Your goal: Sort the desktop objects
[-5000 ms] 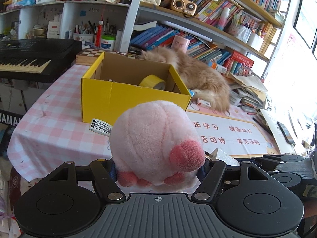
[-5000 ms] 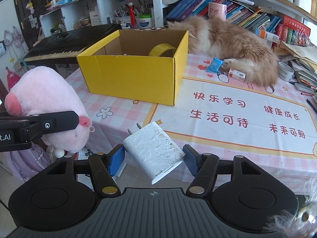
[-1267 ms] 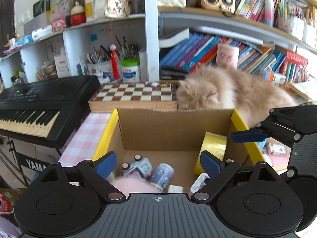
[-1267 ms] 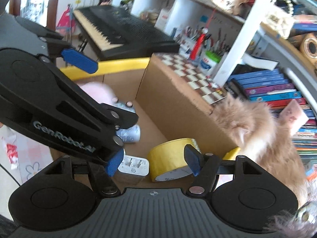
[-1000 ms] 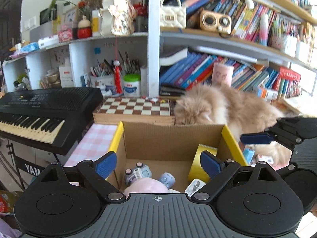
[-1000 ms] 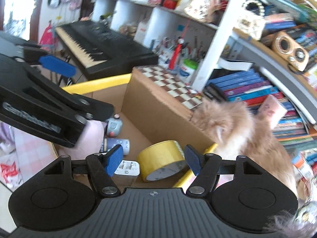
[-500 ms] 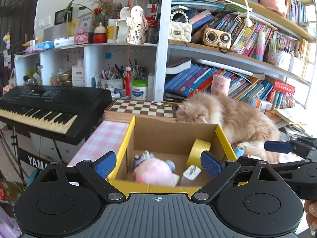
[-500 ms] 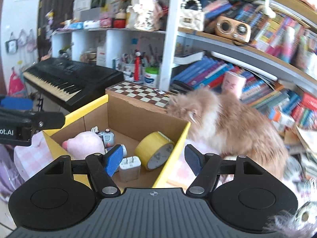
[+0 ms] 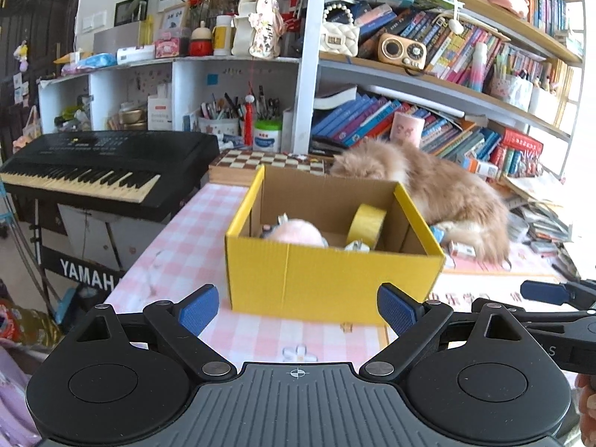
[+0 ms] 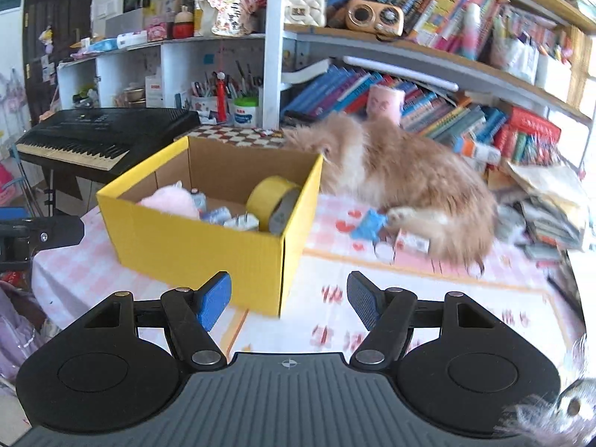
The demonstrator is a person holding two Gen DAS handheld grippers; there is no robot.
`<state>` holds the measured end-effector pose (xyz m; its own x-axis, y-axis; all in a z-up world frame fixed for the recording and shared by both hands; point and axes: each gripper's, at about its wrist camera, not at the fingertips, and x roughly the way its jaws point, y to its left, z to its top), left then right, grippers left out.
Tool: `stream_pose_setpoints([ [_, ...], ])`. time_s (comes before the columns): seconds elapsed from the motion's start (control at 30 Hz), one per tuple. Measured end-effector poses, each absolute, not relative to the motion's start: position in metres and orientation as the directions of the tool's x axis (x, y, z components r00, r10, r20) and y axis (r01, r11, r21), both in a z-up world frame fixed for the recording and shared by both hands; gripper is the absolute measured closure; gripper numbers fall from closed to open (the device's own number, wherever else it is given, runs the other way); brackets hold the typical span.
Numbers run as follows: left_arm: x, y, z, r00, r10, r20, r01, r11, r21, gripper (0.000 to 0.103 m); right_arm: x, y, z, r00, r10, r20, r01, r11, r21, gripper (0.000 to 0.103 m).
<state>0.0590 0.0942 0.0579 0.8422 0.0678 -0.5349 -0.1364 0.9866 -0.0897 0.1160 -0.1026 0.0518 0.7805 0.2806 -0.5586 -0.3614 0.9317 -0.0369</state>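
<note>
Both grippers: left gripper (image 9: pixel 297 310) and right gripper (image 10: pixel 289 301) sit at the bottom of their frames, fingers spread wide, nothing in them.
Box: yellow box (image 9: pixel 327 273) mid-frame on the pink checked tablecloth (image 9: pixel 178 260).
Inside it: pink plush (image 10: pixel 169 203) on the left, white charger (image 10: pixel 244 221) near the front wall, yellow tape roll (image 10: pixel 270 197) leaning at the right.
Behind: fluffy orange cat (image 10: pixel 402 178) lying right of the box, blue packet (image 10: pixel 368 225) by its paw.
Far left: black keyboard (image 9: pixel 97 169).

Corrugated cardboard box (image 9: pixel 331 277), matt yellow outside; fuzzy pink plush toy (image 10: pixel 169 201); glossy yellow tape roll (image 10: pixel 273 201).
</note>
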Motion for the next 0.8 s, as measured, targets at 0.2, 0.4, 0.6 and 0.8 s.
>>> stream_pose_setpoints([
  [0.2,0.033,0.089,0.051,0.836,0.089,-0.541,-0.147,0.987,-0.065,0.009,0.087,-0.102,0.039,0.768,0.273,-0.580,-0.339,0.941,-0.006,0.037],
  [0.4,0.021,0.083,0.044,0.819,0.088,-0.567,-0.116,0.993,-0.013,0.009,0.068,-0.094,0.033,0.759,0.286,-0.585,-0.359,0.933,-0.009,0.034],
  [0.6,0.013,0.082,0.038,0.803,0.080,-0.591,-0.101,0.995,-0.003,0.009,0.055,-0.090,0.029,0.745,0.293,-0.600,-0.370,0.929,-0.006,0.033],
  [0.8,0.010,0.079,0.032,0.790,0.062,-0.610,-0.084,0.996,-0.007,0.009,0.051,-0.092,0.025,0.723,0.279,-0.631,-0.366,0.930,-0.008,0.030],
])
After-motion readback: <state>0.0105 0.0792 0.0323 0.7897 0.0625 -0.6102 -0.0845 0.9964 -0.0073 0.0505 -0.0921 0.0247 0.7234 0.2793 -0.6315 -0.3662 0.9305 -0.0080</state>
